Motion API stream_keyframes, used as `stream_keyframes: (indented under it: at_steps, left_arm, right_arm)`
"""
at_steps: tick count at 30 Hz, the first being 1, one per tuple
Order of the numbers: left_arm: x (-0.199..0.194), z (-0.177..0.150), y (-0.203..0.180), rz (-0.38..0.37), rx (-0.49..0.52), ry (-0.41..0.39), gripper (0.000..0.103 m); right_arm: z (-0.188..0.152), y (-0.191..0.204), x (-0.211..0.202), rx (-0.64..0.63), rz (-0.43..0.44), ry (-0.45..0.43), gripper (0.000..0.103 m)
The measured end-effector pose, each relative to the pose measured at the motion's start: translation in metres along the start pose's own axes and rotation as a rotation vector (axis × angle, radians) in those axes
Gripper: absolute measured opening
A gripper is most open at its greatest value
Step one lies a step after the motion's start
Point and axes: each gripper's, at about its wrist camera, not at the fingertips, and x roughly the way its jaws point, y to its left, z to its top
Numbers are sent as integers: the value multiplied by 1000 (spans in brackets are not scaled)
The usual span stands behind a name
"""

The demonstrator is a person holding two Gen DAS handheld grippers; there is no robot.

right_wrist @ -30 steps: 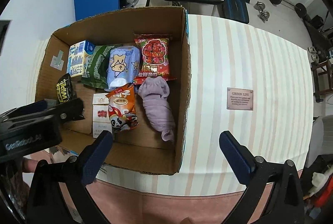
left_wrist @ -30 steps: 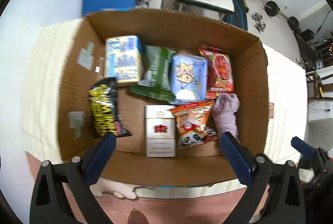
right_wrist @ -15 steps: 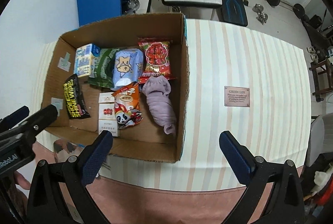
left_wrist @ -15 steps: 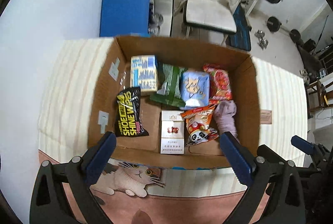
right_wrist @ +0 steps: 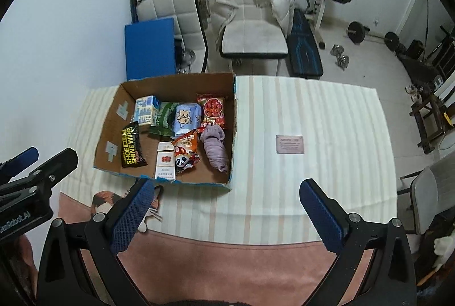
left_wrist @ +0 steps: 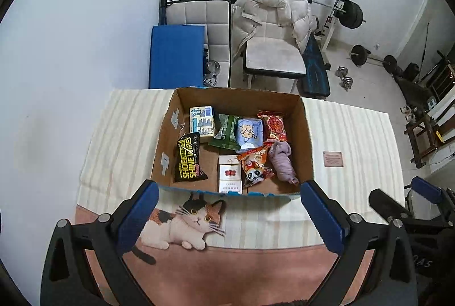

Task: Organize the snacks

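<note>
An open cardboard box (left_wrist: 307,135) (right_wrist: 233,118) stands on the striped tablecloth. Inside lie a black shoe-wipes pack (left_wrist: 190,158) (right_wrist: 131,145), a blue-and-white carton (left_wrist: 201,121), a green bag (left_wrist: 226,132), a light-blue pack (left_wrist: 248,132) (right_wrist: 184,117), a red bag (left_wrist: 274,125) (right_wrist: 212,110), an orange panda bag (left_wrist: 254,165) (right_wrist: 184,152), a white-and-red box (left_wrist: 230,175) and a lilac cloth (left_wrist: 281,162) (right_wrist: 216,149). My left gripper (left_wrist: 229,189) hangs open and empty, high above the box's near edge. My right gripper (right_wrist: 224,183), likewise open and empty, is near the box's front right corner.
A cat picture (left_wrist: 184,223) is printed on the cloth in front of the box. A small pink label (right_wrist: 289,144) lies right of the box on bare striped cloth. Beyond the table are a white chair with a coat (left_wrist: 270,30), a blue panel (left_wrist: 176,56) and weights.
Both grippers have pulled up and back from the box, so the box looks smaller and more of the room shows. The box's contents have not moved.
</note>
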Motion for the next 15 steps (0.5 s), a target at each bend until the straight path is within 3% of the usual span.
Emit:
stream_keyframes:
  at_steps: [15]
  left_arm:
    - [-83,-24,-6,22,34,-124,102]
  right_arm:
    - [-26,0,-110,-27,-34,-160,103]
